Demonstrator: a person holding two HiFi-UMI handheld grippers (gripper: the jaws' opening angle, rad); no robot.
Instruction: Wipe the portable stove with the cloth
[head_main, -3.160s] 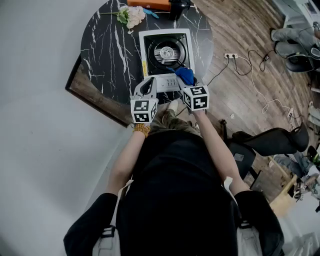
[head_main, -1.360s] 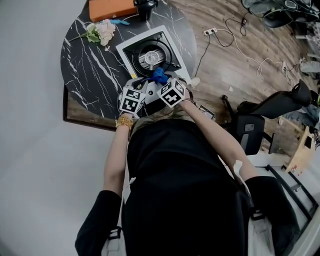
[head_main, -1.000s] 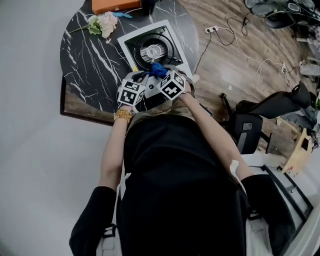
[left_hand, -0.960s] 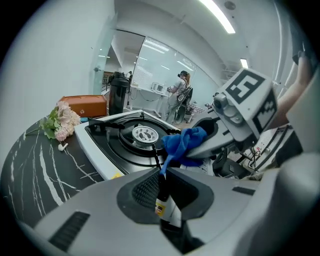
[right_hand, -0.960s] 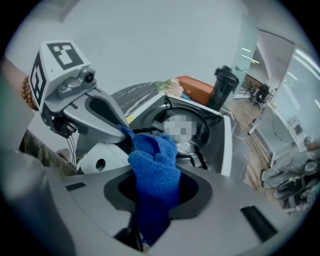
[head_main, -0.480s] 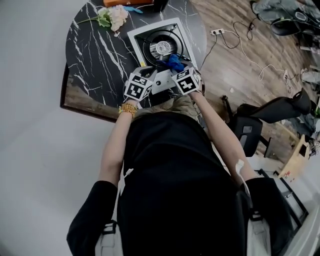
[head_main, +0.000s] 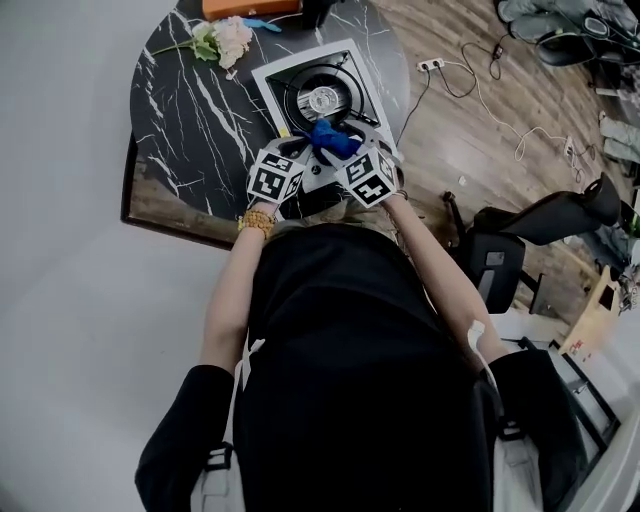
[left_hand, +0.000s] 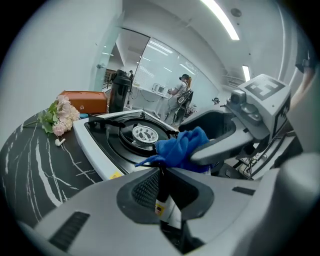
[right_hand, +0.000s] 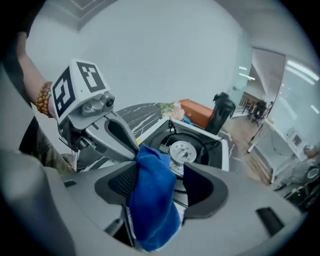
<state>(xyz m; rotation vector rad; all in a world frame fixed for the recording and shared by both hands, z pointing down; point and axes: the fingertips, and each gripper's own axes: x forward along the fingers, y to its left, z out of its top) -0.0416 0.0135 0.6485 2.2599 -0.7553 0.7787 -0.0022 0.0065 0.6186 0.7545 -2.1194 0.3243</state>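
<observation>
Cloth (head_main: 333, 138) over stove (head_main: 320, 97) front: left gripper (left_hand: 161, 171) fingers pinch its corner; right gripper (right_hand: 162, 175) fingers just opened wide around it.

Cloth look: the cloth (right_hand: 152, 200) is blue and soft, bunching into a crumpled hanging fold.
Cloth grip: the left gripper (left_hand: 160, 172) is pinching its upper corner, jaws nearly together.
Cloth place: it is hanging between the jaws of the right gripper (right_hand: 159, 175), which have just been opening and are standing wide. It is leaning on one pad, clear of the other.
Stove look: the portable stove (left_hand: 100, 145) is showing a white square body, a black recessed top and a round metal burner.
Stove place: it is sitting flat on the black marbled bench (head_main: 190, 90), just beyond and below both pairs of jaws.
</observation>
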